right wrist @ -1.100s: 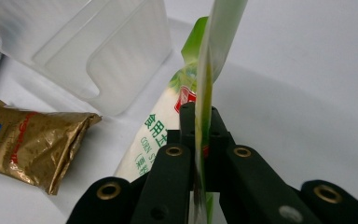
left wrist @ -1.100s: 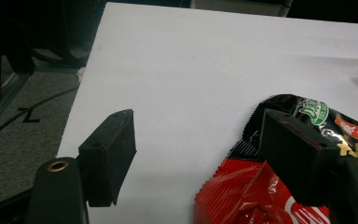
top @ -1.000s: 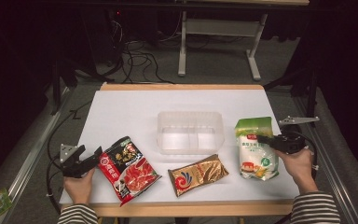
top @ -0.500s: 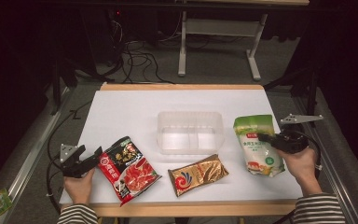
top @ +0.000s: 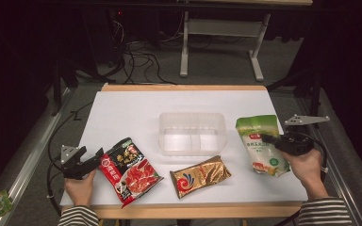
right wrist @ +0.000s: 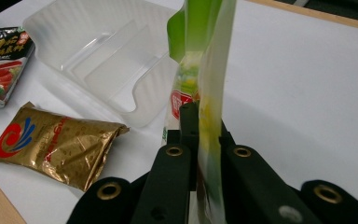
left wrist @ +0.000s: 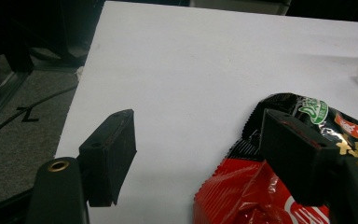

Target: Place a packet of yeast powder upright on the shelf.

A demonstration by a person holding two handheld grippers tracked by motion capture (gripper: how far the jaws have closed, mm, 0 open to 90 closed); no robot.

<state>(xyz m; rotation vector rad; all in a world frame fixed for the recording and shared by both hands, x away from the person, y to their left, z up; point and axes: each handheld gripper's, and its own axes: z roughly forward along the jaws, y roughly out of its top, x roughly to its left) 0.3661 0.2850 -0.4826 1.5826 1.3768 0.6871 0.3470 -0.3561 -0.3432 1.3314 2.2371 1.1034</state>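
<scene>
Right gripper view shows my right gripper clamped on the green pouch near the tabletop's right edge, my left gripper open beside the red packet, so next probably comes carrying it into the clear tray.

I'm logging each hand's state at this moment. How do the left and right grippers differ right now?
The left gripper has its jaws spread open around the edge of the red packet, not clamped; the right gripper is shut on the green pouch. The green pouch stands edge-up between the right jaws; the red packet lies flat. Both are hand-held near the table's front.
</scene>
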